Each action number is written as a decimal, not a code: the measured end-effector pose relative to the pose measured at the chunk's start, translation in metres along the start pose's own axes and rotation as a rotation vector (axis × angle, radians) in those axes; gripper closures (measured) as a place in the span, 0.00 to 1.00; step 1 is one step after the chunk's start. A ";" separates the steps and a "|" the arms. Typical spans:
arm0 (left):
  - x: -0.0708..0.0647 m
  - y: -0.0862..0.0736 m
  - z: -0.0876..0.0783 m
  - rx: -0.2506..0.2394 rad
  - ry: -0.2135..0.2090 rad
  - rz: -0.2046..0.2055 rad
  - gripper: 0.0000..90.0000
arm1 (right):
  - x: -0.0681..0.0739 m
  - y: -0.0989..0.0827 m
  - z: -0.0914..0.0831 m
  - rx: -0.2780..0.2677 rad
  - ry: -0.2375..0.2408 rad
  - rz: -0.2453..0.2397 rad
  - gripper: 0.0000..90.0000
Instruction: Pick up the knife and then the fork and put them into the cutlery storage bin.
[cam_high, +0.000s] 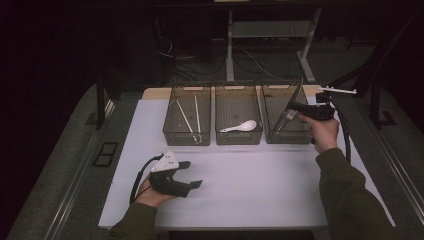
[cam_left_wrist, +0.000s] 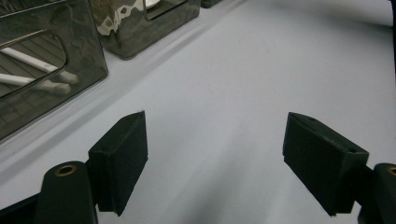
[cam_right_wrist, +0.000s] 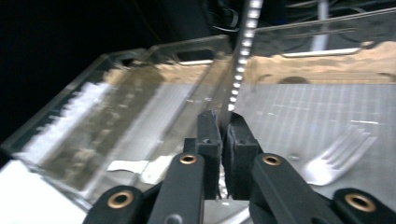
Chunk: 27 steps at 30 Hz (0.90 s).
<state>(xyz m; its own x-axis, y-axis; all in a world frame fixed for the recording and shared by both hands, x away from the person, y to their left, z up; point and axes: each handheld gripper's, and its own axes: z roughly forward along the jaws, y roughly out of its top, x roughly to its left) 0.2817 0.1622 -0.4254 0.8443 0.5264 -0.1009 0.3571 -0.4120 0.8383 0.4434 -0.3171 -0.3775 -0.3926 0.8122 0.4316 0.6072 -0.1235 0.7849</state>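
Nearest the person, the left gripper (cam_high: 186, 175) rests low over the white table (cam_high: 250, 180), held from below by the left hand (cam_high: 152, 192). Its jaws stand wide apart with only bare tabletop between them, as the left gripper view shows.

Farther out on the right side, the right gripper (cam_right_wrist: 223, 133) reaches into the right bin (cam_high: 285, 131), gripped by the right hand (cam_high: 322, 131). Its jaws are nearly together, pinching the lower end of a slim metal knife (cam_right_wrist: 240, 56) whose length rises steeply out past the bin's far rim. A white plastic fork (cam_right_wrist: 338, 154) lies on the floor of the same bin, just beside the jaws.

Three clear bins stand side by side across the far part of the table. In the middle bin (cam_high: 238, 137) lies a white spoon (cam_high: 241, 126); the left bin (cam_high: 186, 137) holds pale chopsticks (cam_high: 190, 117).
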 end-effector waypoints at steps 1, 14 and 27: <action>0.000 0.000 0.000 0.001 0.000 0.000 0.23 | -0.002 0.001 0.001 0.008 -0.022 -0.011 0.92; 0.002 -0.001 0.001 0.011 0.002 -0.007 0.23 | -0.021 0.006 0.022 0.247 -0.222 -0.102 0.67; 0.002 -0.001 0.001 0.015 0.008 -0.003 0.20 | -0.013 0.007 0.006 0.213 -0.176 -0.165 0.46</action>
<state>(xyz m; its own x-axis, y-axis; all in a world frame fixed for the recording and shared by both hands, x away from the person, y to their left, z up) 0.2835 0.1627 -0.4273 0.8397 0.5339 -0.0990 0.3657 -0.4212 0.8300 0.4571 -0.3247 -0.3798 -0.3840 0.8996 0.2081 0.6834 0.1254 0.7192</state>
